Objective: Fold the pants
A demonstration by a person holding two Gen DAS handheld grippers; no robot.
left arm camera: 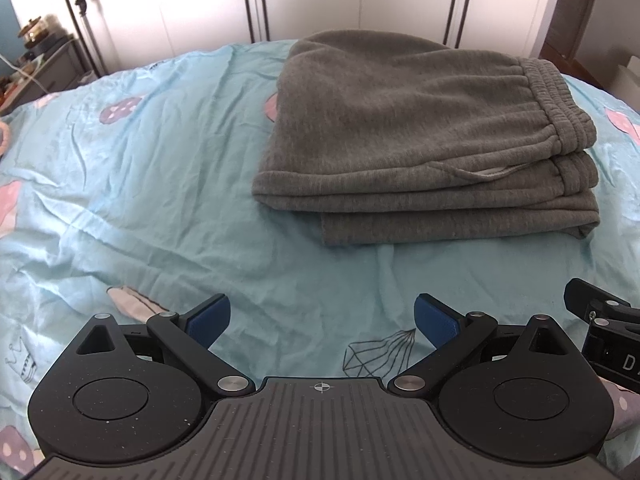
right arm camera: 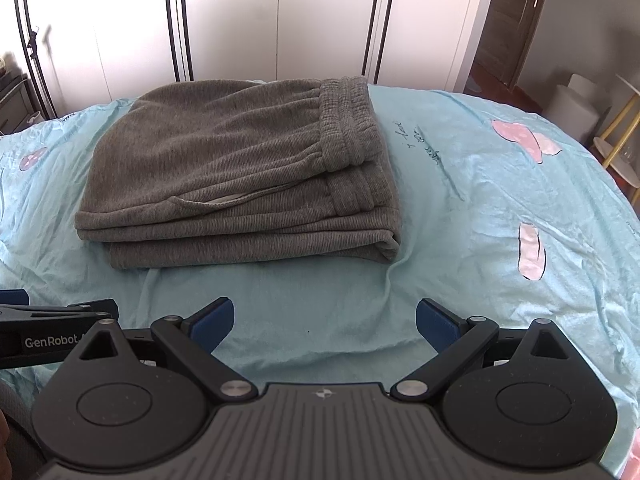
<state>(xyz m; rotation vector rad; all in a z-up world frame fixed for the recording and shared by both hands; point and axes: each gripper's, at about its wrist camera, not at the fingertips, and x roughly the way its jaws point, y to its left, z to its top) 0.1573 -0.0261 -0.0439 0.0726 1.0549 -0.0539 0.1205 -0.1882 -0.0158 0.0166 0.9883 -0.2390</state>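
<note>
Left tongs (left arm camera: 322, 322) agape, right tongs (right arm camera: 325, 322) agape, folded pants (left arm camera: 424, 140)

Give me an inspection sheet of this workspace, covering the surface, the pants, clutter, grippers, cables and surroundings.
Surface: bed with a light blue printed sheet, wrinkled.
Job's things: grey sweatpants folded into a layered stack, elastic waistband on top at the right; a pocket opening shows near the front.
Clutter: nothing seen on the sheet beside the sweatpants.
Grippers: left gripper and right gripper both have jaws open, holding nothing, short of the stack and side by side.
Cables: a white cable by the side table at far left.
Surroundings: white wardrobe doors behind the bed, cluttered side table, brown door, small white round table.
</note>
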